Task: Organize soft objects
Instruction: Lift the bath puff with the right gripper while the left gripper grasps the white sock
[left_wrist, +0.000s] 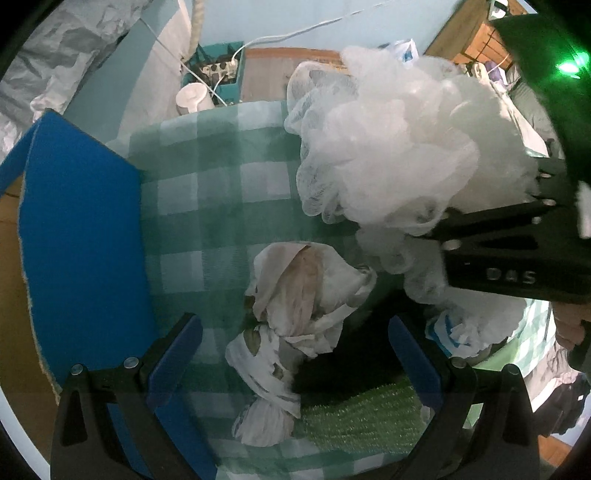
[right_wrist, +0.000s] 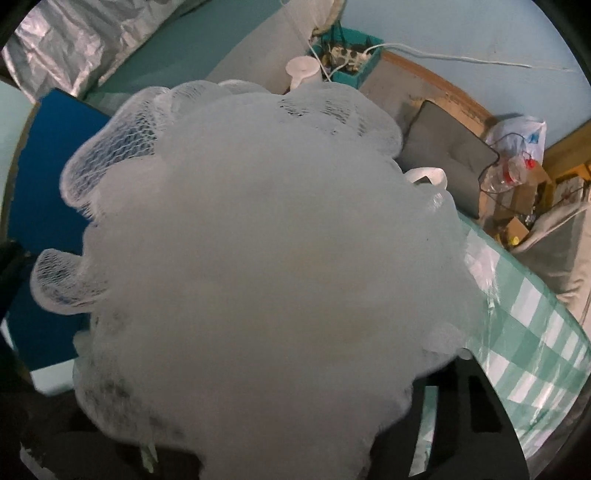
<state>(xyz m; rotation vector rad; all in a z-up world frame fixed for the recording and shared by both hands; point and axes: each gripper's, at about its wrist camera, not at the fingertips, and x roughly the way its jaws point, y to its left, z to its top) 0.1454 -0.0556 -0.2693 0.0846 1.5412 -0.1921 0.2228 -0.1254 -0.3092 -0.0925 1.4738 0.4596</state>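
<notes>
Right gripper, black with "DAS" embossed on its side, clamped on a white puffy mesh bath loofah, seen entering from the right edge of the left wrist view and held raised above the green-and-white checked tablecloth. In the right wrist view, loofah pressed right against the lens, blurred and filling most of the frame, hiding the fingers almost entirely; netted ruffles sharp only at the upper left rim. Left gripper spread wide, blue-padded fingers either side of a crumpled white cloth bundle with tan staining, not touching it. Bundle lying on the tablecloth, knotted lower end near a green textured scrub cloth that sits just beside the right-hand finger. Another white-and-blue crumpled piece partly hidden under the loofah's trailing ruffles. Tall blue flat board standing at the left edge of the table. Beyond the table, a white cylindrical container, a teal box holding a power strip and white cables, and crinkled silver foil sheeting at the upper left.
</notes>
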